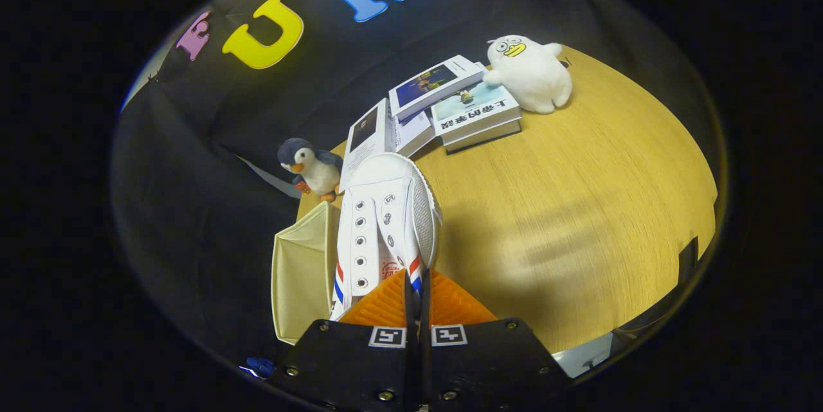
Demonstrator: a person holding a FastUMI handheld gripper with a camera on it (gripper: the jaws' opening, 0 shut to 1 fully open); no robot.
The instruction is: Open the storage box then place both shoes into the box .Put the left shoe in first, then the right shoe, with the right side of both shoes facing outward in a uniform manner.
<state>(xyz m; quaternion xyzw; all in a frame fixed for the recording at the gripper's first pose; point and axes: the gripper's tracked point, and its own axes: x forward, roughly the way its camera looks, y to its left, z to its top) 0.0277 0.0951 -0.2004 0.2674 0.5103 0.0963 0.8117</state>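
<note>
The hand-held gripper (416, 290) is pointed forward and somewhat downward over the wooden surface (578, 206), its two fingers (386, 303) drawn almost together, with only a thin slit between them. They pinch the rear part of a white shoe (386, 219), at the heel end where red and blue stripes run down its side. The shoe stretches away from the fingers, lace eyelets up and its rounded toe pointing toward the far side; whether it hangs clear of the surface or rests on it cannot be told. Just beside the shoe, on its left, sits the cream storage box (302, 270), open, with its pale inner walls showing, at the near left edge of the surface. Beyond the toe stands a small plush penguin (312, 168), and next to it a cluster of books (443, 107), some stacked and one leaning. Farthest off, touching the books, is a white plush duck (530, 71).
</note>
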